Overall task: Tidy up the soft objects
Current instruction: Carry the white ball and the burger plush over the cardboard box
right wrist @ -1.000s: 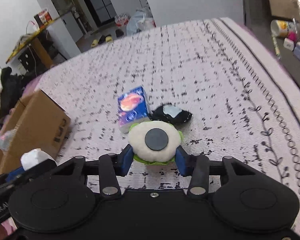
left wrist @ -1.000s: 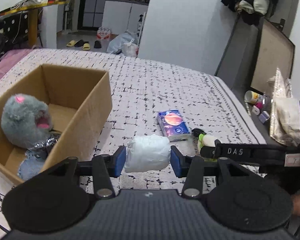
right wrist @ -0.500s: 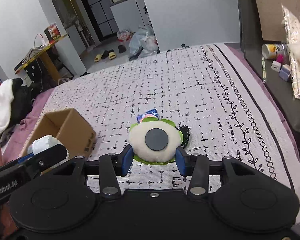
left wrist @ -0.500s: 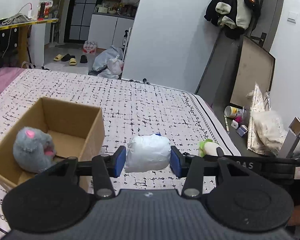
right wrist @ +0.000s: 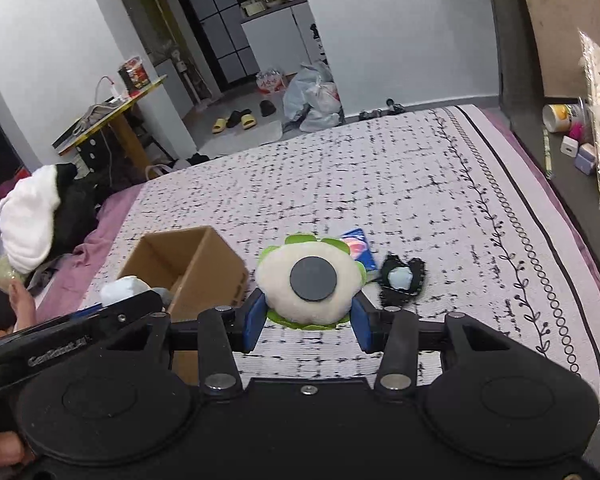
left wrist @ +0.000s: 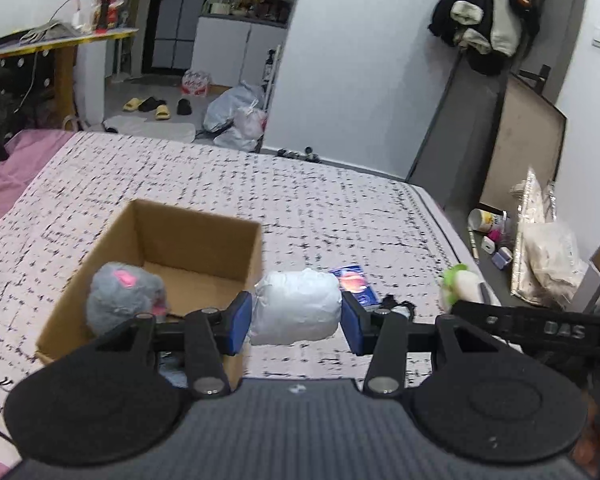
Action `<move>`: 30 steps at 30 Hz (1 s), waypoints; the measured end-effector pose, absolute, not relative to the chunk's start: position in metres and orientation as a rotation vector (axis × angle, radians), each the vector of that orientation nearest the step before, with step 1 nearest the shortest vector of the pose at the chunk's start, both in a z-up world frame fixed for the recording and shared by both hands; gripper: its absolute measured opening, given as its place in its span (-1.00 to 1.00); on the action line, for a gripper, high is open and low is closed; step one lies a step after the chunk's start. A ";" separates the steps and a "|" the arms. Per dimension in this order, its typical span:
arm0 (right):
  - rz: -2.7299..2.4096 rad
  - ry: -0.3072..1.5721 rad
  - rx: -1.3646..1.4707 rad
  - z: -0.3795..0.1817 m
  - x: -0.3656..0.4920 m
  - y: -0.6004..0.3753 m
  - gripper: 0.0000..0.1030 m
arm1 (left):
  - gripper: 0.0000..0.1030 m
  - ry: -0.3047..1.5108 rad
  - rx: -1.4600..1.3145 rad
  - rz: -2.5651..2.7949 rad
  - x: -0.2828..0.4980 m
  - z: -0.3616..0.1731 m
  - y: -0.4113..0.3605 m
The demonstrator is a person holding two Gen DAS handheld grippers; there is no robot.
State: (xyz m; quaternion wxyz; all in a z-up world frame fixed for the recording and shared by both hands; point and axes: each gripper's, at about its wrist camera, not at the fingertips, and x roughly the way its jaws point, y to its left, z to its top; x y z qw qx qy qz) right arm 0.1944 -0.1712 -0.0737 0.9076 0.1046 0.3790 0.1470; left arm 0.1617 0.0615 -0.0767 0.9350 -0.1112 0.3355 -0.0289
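My left gripper (left wrist: 296, 314) is shut on a white soft bundle (left wrist: 294, 306), held above the bed just right of an open cardboard box (left wrist: 204, 220). A grey plush toy (left wrist: 124, 298) with pink patches lies inside the box. My right gripper (right wrist: 307, 322) is shut on a cream plush with a green rim and a dark round disc (right wrist: 312, 280), raised over the bed. The box (right wrist: 204, 256) shows to its left in the right wrist view, with the left gripper's white bundle (right wrist: 124, 288) beside it. A blue packet (left wrist: 354, 282) and a small black soft item (right wrist: 402, 280) lie on the bed.
The patterned bedspread (left wrist: 260, 184) stretches beyond the box. A dark ledge at the right edge carries small bottles (left wrist: 488, 222) and plastic bags (left wrist: 548, 256). Clothes are piled at the bed's left side (right wrist: 32, 216). Slippers and bags lie on the floor beyond the bed.
Both grippers have risen with their loads, so the bed, box and blue packet look smaller and farther below. The grips have stayed the same.
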 end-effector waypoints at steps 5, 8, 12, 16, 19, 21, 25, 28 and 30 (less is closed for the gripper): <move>0.331 0.774 0.193 -0.069 0.189 -0.155 -0.15 | -0.10 0.700 -0.241 -0.011 0.163 -0.081 0.084; 0.345 0.770 0.182 -0.067 0.188 -0.144 -0.15 | -0.10 0.697 -0.248 0.011 0.163 -0.085 0.099; 0.365 0.768 0.167 -0.066 0.187 -0.129 -0.15 | -0.10 0.702 -0.265 0.050 0.163 -0.090 0.117; 0.381 0.771 0.152 -0.066 0.188 -0.117 -0.15 | -0.10 0.722 -0.277 0.089 0.165 -0.096 0.132; 0.393 0.770 0.143 -0.066 0.188 -0.107 -0.15 | -0.09 0.734 -0.293 0.108 0.165 -0.100 0.139; 0.403 0.772 0.138 -0.066 0.188 -0.099 -0.15 | -0.09 0.743 -0.296 0.120 0.166 -0.102 0.141; 0.423 0.775 0.118 -0.065 0.188 -0.083 -0.15 | 0.00 0.771 -0.319 0.130 0.167 -0.104 0.147; 0.432 0.774 0.112 -0.065 0.187 -0.074 -0.14 | 0.21 0.759 -0.342 0.143 0.162 -0.098 0.153; 0.437 0.775 0.107 -0.066 0.187 -0.067 -0.14 | 0.25 0.752 -0.336 0.149 0.159 -0.096 0.157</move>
